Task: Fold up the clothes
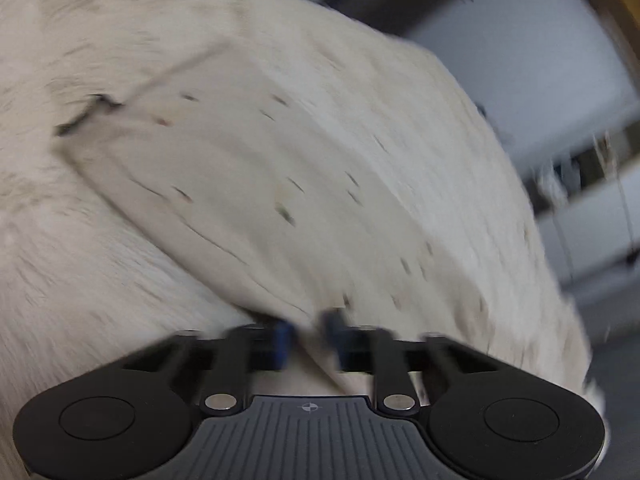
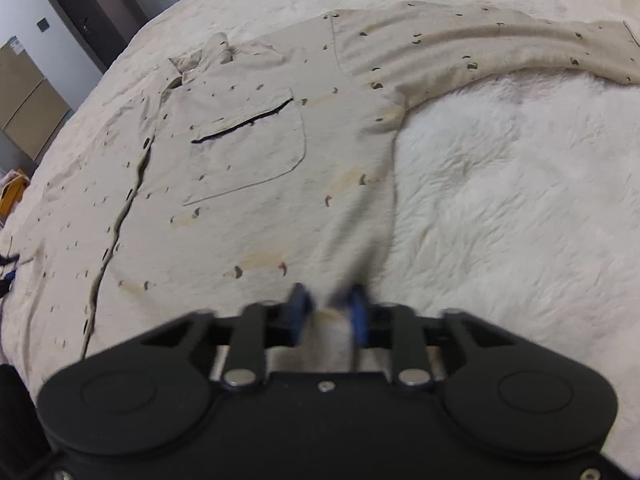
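Note:
A cream shirt [image 2: 256, 184] with small dark specks lies front up on a white fluffy blanket [image 2: 500, 208]. It has a chest pocket [image 2: 248, 148], a collar [image 2: 208, 56] at the far end and a sleeve [image 2: 480, 48] stretched to the far right. My right gripper [image 2: 330, 300] is shut on the shirt's hem near its side edge. In the blurred left wrist view my left gripper [image 1: 308, 324] is shut on a corner of the shirt [image 1: 256, 176], which stretches away from it over the blanket [image 1: 80, 272].
The blanket covers a bed whose edge [image 1: 560, 280] drops off to the right in the left wrist view, with grey cabinets [image 1: 592, 216] beyond. In the right wrist view cardboard boxes [image 2: 24, 100] and a dark door frame [image 2: 88, 12] stand past the far left edge.

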A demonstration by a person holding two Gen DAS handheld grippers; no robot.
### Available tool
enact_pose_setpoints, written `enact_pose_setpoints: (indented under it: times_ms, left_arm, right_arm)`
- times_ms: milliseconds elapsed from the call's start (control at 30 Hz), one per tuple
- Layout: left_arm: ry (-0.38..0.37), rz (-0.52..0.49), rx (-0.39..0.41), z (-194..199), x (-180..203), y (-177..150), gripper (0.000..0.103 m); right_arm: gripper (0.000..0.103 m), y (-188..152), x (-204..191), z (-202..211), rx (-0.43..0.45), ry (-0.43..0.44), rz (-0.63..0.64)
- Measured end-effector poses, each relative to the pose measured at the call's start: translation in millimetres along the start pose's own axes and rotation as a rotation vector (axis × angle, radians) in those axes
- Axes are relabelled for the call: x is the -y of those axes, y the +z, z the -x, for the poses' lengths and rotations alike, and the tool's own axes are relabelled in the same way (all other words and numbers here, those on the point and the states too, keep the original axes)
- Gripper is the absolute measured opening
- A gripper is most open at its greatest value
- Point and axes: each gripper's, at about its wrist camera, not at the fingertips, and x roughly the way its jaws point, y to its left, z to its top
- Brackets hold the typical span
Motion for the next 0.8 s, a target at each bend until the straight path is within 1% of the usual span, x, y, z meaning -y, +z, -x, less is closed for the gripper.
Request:
enact_pose_setpoints:
  times_ms: [33, 67, 133, 167, 200, 233, 267, 300, 367, 400, 433, 467, 500, 533, 567, 600, 667, 700, 733, 800]
  left_arm:
    - [0.021, 0.017, 0.055, 9.6, -5.3, 5.4, 0.001]
    - [0.053, 0.005, 0.095, 16.9, -5.8, 8.2, 0.001]
    - [0.094, -0.026, 0.111, 21.0, -3.8, 8.5, 0.001]
    - [0.115, -0.042, 0.118, 23.0, -2.8, 8.7, 0.007]
    - [0.142, -0.078, 0.102, 24.7, 0.8, 8.9, 0.017]
    - [0.170, -0.115, 0.085, 26.4, 4.3, 9.1, 0.020]
    - [0.197, -0.152, 0.068, 28.1, 7.8, 9.4, 0.021]
    - [0.208, -0.168, 0.080, 33.3, 10.3, 9.9, 0.023]
    - [0.243, -0.262, 0.138, 55.4, 28.5, 12.9, 0.025]
    - [0.250, -0.327, 0.166, 63.0, 40.3, 13.4, 0.026]
    - [0.248, -0.367, 0.181, 65.9, 48.1, 12.8, 0.026]
    - [0.246, -0.408, 0.195, 68.7, 55.8, 12.1, 0.030]
    - [0.209, -0.522, 0.213, 72.2, 86.1, 13.4, 0.037]
    - [0.148, -0.564, 0.187, 66.7, 100.2, 11.9, 0.041]
    - [0.086, -0.605, 0.161, 61.2, 114.3, 10.5, 0.049]
    - [0.023, -0.647, 0.134, 55.7, 128.4, 9.0, 0.050]
    - [-0.054, -0.734, 0.060, 32.4, 158.9, 3.9, 0.050]
    - [-0.073, -0.797, 0.027, 15.2, 178.6, -2.3, 0.050]
    - [-0.093, -0.859, -0.005, -2.0, 198.3, -8.5, 0.050]
    - [-0.160, -0.987, -0.117, -47.6, 243.0, -27.8, 0.050]
  right_arm:
    - [0.010, -0.3, 1.3, 0.0, 0.001, 0.004, -0.003]
    - [0.010, -0.4, 1.2, -0.4, 0.000, 0.003, -0.001]
    - [0.010, -0.5, 0.1, -1.8, -0.002, 0.001, 0.005]
    - [0.011, -0.5, -1.2, -2.6, -0.004, -0.002, 0.011]
    - [0.013, -0.5, -1.6, -2.9, -0.005, -0.002, 0.016]
    - [0.014, -0.3, -4.2, -3.0, -0.005, -0.005, 0.032]
    - [0.017, -0.1, -5.4, -2.7, -0.005, -0.004, 0.040]
    - [0.019, 0.2, -6.1, -2.2, -0.004, -0.003, 0.044]
    - [0.019, 7.1, -9.0, 5.7, 0.015, 0.011, 0.040]
    - [0.020, 10.1, -10.2, 8.9, 0.027, 0.020, 0.042]
    - [0.022, 19.4, -13.6, 16.6, 0.059, 0.038, 0.055]
    - [0.026, 29.1, -17.0, 19.5, 0.078, 0.041, 0.071]
    - [0.026, 38.8, -20.3, 22.4, 0.097, 0.045, 0.088]
    - [0.026, 47.2, -21.5, 23.0, 0.112, 0.049, 0.098]
    - [0.030, 61.2, -22.8, 22.4, 0.129, 0.059, 0.113]
    - [0.035, 68.6, -23.5, 21.1, 0.135, 0.065, 0.123]
    - [0.039, 107.3, -25.4, 8.4, 0.152, 0.065, 0.194]
    - [0.041, 117.5, -25.9, 3.6, 0.150, 0.061, 0.215]
    - [0.041, 140.3, -25.0, -7.4, 0.143, 0.047, 0.254]
    - [0.041, 167.3, -23.8, -21.0, 0.139, 0.041, 0.283]
